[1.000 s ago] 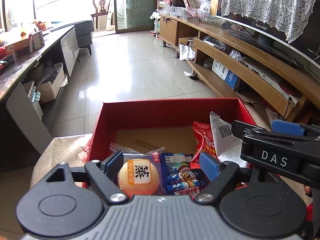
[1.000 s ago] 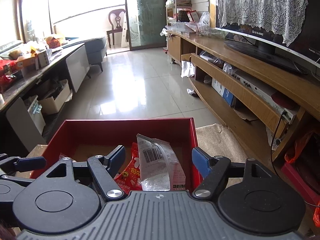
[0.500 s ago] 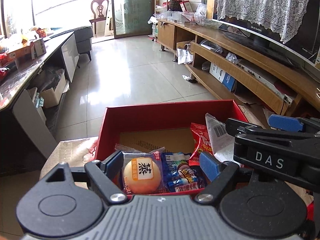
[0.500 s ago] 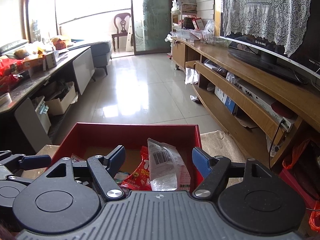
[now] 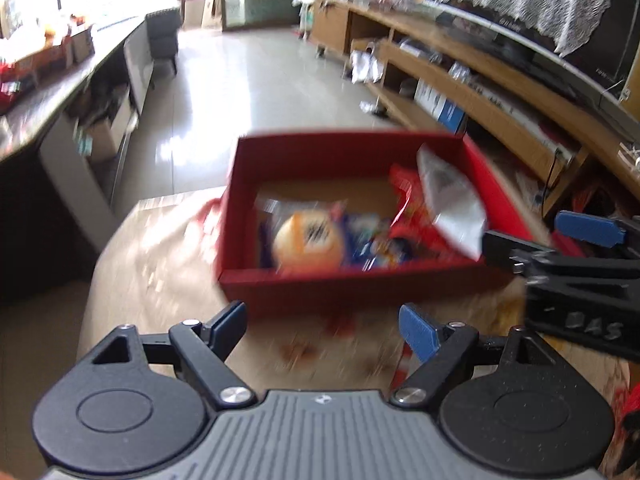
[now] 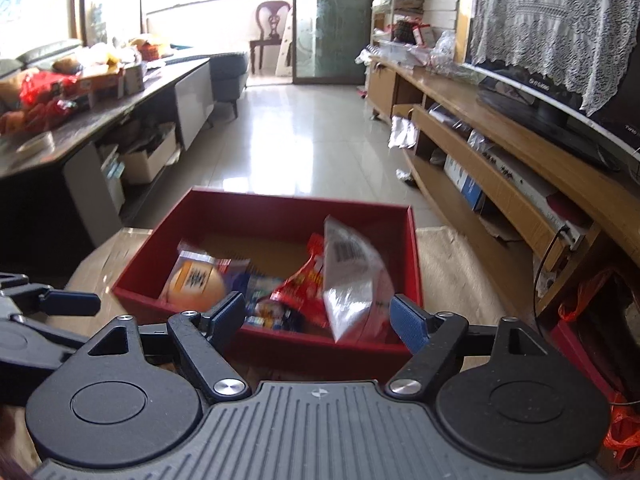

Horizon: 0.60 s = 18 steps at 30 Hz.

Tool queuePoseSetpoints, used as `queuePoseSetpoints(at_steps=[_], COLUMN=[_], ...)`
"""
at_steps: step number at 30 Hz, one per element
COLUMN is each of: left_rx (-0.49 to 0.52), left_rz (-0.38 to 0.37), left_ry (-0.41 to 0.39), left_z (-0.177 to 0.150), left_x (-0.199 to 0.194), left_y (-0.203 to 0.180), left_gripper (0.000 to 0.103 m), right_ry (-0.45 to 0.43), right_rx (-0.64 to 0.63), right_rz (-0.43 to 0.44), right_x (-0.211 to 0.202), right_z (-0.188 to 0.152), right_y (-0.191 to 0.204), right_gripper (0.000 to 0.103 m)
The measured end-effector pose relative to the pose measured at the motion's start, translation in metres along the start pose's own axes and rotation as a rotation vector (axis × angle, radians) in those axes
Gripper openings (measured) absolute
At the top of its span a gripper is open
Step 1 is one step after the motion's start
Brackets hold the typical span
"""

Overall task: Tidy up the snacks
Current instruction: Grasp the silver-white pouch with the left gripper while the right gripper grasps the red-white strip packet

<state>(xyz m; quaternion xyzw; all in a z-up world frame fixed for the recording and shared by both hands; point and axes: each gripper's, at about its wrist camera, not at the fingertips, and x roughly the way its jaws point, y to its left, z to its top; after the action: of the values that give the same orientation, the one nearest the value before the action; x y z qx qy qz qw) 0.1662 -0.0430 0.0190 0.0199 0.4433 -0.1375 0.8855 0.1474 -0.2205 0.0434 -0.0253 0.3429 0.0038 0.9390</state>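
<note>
- Currently the red box (image 6: 276, 216) sits on a table (image 5: 160, 276) with a beige patterned cover; it is open-topped, and its brown floor is bare at the far side
- inside, at the near left, a round orange snack in clear wrap (image 6: 196, 285); just right of it a blue packet (image 6: 260, 294), blurred, print unreadable
- right of those a red packet (image 6: 306, 280) leans up; a silver-white packet with a barcode (image 6: 352, 276) stands tilted against the right wall, its top above the rim
- left gripper (image 5: 322, 330) hovers over the table just in front of the box's near wall; jaws wide apart, nothing between the blue pads, no contact with the box; this view is motion-blurred
- right gripper (image 6: 318, 318) is at the near right part of the box; its jaws have just been opening and stand wide; the silver-white packet and red packet show in the gap, but the pads do not press on either
- each gripper shows at the edge of the other's view, side by side
- background: tiled floor (image 6: 320, 144); long wooden TV cabinet (image 6: 520, 160) on the right; dark table with clutter (image 6: 80, 112) on the left
</note>
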Motion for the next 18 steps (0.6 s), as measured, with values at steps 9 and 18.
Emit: queuePoseSetpoints(at_steps=[9, 18], left_rx=[-0.008, 0.085], left_rz=[0.016, 0.053], left_ry=[0.176, 0.221], left_z=[-0.054, -0.068], left_x=[0.023, 0.046], left_y=[0.04, 0.027], left_gripper=[0.079, 0.081], right_ry=[0.123, 0.226], right_rx=[-0.031, -0.008], right_rz=[0.08, 0.084], right_x=[0.003, 0.027], right_z=[-0.024, -0.036], right_y=[0.004, -0.019], right_gripper=[0.085, 0.086])
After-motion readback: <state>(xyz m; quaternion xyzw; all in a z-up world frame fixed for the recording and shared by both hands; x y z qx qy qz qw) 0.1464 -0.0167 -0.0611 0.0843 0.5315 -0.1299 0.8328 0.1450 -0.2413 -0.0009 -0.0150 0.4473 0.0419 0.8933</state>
